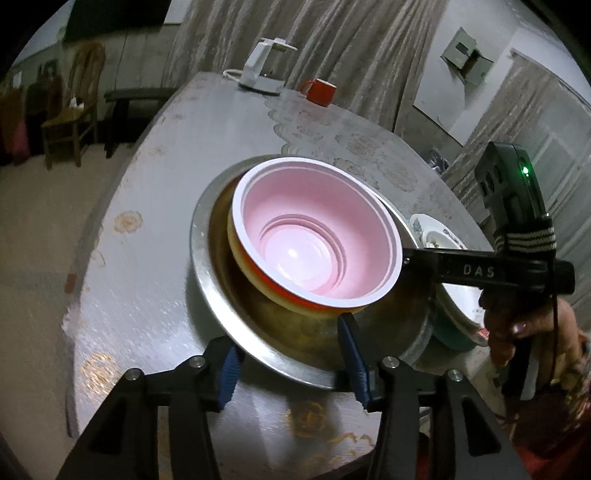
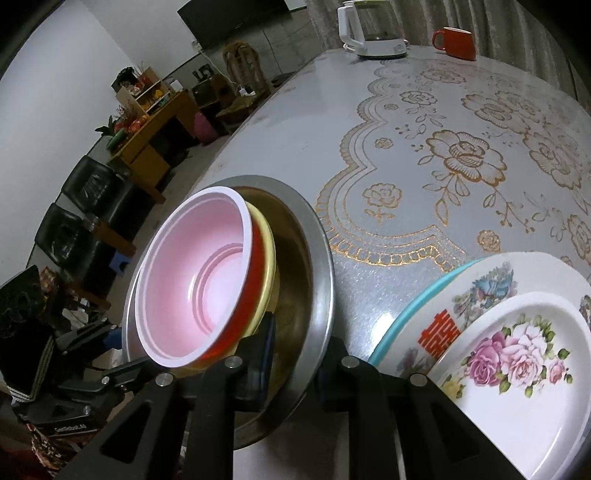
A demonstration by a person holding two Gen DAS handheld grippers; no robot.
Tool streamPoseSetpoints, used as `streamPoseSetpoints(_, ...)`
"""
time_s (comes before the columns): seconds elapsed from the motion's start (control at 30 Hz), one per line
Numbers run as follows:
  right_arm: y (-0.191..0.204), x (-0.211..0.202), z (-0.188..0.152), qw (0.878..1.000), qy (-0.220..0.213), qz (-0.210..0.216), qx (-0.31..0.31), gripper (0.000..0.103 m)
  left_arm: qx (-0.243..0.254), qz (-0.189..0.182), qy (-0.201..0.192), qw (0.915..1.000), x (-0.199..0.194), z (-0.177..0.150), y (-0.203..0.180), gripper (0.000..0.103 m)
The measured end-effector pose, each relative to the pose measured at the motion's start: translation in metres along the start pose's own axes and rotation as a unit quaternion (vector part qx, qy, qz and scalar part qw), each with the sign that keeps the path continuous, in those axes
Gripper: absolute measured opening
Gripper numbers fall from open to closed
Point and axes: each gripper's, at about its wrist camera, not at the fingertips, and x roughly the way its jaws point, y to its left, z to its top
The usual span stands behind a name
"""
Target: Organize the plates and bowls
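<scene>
The worktop (image 2: 280,147) wears a pale cloth printed with gold roses. On it, near its edge, sits a wide steel basin (image 2: 317,258) (smaller bowls stand inside). Just beside that rests a teal-rimmed plate stack (image 2: 413,306). Well apart, at the far end, stand a white kettle (image 2: 369,33) and a red mug (image 2: 458,42).

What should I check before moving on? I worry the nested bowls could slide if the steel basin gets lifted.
1. Right gripper clamped on the round steel basin rim: ok.
2. Left gripper clamped too: not ok; it is open, with its pads straddling the rim.
3. Pink-lined red bowl level in the yellow bowl: not ok, tilted.
4. Flowered white plate stack apart from the basin: cannot tell.
5. Red mug and white kettle out of the way: ok, at the table's far edge.
</scene>
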Motion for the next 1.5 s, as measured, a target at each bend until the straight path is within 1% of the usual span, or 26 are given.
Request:
streamPoseSetpoints(0.03,0.000,0.000,0.000,1.000,0.000,-0.002,-0.001,0.017,-0.008,-0.007,0.007,0.9999,0.002,0.000,0.000,0.056)
streamPoseSetpoints(0.1,0.001,0.001,0.000,1.000,0.000,-0.003,-0.001,0.017,-0.028,-0.016,0.019,0.9993,0.006,-0.001,0.002,0.067)
streamPoseSetpoints(0.17,0.001,0.002,0.001,1.000,0.000,-0.002,0.001,0.017,-0.047,-0.024,0.024,0.9983,0.009,-0.002,0.006,0.068)
streamPoseSetpoints(0.23,0.000,0.002,0.000,1.000,-0.001,0.000,0.003,0.018,-0.049,-0.023,0.021,0.9983,0.009,-0.004,0.005,0.068)
streamPoseSetpoints(0.27,0.000,0.002,0.000,1.000,-0.002,-0.001,0.003,0.018,-0.046,-0.020,0.017,0.9986,0.008,-0.004,0.005,0.066)
streamPoseSetpoints(0.3,0.000,0.002,0.001,1.000,-0.002,-0.002,0.001,0.018,-0.038,-0.017,0.011,0.9991,0.007,-0.004,0.002,0.062)
streamPoseSetpoints(0.37,0.001,0.003,0.000,1.000,-0.003,-0.004,0.001,0.018,-0.016,-0.005,0.003,0.9999,0.006,-0.003,-0.005,0.060)
streamPoseSetpoints(0.43,0.001,0.004,0.000,1.000,-0.003,-0.006,0.001,0.018,0.002,0.014,-0.002,0.9999,0.005,-0.004,-0.011,0.060)
streamPoseSetpoints(0.53,0.001,0.003,0.000,1.000,-0.003,-0.005,0.004,0.018,0.010,0.021,-0.007,0.9997,0.004,-0.005,-0.011,0.059)
streamPoseSetpoints(0.7,0.002,0.001,-0.003,1.000,-0.007,-0.010,-0.004,0.018,0.039,0.055,-0.014,0.9976,0.002,-0.004,-0.020,0.059)
streamPoseSetpoints(0.77,0.002,0.001,-0.004,1.000,-0.008,-0.007,-0.006,0.018,0.042,0.062,-0.018,0.9970,0.000,-0.004,-0.018,0.059)
streamPoseSetpoints(0.97,0.001,0.001,-0.006,1.000,-0.009,0.005,0.001,0.018,0.052,0.074,-0.029,0.9955,-0.009,-0.001,-0.020,0.059)
streamPoseSetpoints(1.1,0.003,-0.003,-0.007,1.000,-0.020,0.007,-0.001,0.018,0.062,0.078,-0.037,0.9944,-0.012,0.002,-0.023,0.059)
streamPoseSetpoints(1.23,0.005,-0.014,-0.007,0.999,-0.036,0.004,-0.009,0.018,0.074,0.077,-0.045,0.9932,-0.017,0.006,-0.030,0.059)
streamPoseSetpoints(1.5,-0.006,-0.048,-0.013,0.997,-0.073,0.007,0.018,0.019,0.114,0.065,-0.060,0.9895,-0.024,0.020,-0.059,0.059)
